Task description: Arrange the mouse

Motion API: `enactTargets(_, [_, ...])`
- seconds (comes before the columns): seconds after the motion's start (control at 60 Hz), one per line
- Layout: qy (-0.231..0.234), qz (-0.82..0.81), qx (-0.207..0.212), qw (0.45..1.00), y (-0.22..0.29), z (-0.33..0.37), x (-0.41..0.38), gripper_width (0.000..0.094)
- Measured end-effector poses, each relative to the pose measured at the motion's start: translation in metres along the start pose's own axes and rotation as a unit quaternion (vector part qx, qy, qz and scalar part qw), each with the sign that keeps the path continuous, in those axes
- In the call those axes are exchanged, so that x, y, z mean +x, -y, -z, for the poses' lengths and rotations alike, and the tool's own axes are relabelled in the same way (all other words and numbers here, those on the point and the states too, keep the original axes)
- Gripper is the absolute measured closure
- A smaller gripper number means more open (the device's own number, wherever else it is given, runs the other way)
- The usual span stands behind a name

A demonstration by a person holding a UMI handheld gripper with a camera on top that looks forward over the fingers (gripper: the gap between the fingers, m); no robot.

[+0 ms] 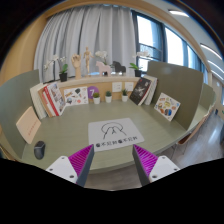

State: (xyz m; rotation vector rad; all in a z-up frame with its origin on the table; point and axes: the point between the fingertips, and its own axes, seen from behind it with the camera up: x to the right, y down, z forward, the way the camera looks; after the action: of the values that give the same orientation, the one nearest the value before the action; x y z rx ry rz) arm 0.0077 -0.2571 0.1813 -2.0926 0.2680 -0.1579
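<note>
A dark mouse (40,150) lies on the grey-green table (80,125), ahead and well to the left of my fingers. A white mat with black markings (115,132) lies in the middle of the table, just beyond my fingers. My gripper (112,165) is open and holds nothing; its magenta pads (81,160) stand wide apart above the table's near edge.
Books and picture cards (52,99) lean along the back and sides of the table. Small pots (97,97) stand at the back. A shelf with plants and wooden figures (87,66) is behind, before curtains and windows.
</note>
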Motion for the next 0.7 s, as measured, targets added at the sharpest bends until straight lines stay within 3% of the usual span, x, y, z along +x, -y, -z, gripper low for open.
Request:
enactTargets(0.05, [0.013,0.003,-0.016,1.0,-0.068,-0.023,-0.052,0.0174])
enactTargets(0.267, [0.096,0.041,-0.087,0.991,-0.147,-0.021,-0.191,0.0176])
enactTargets(0.45, [0.155,0.084,-0.107,0.979,-0.168,-0.033,-0.294,0.0162])
enactTargets(0.7, [0.166,0.109,-0.116,0.973,-0.163,-0.083,-0.377,0.0166])
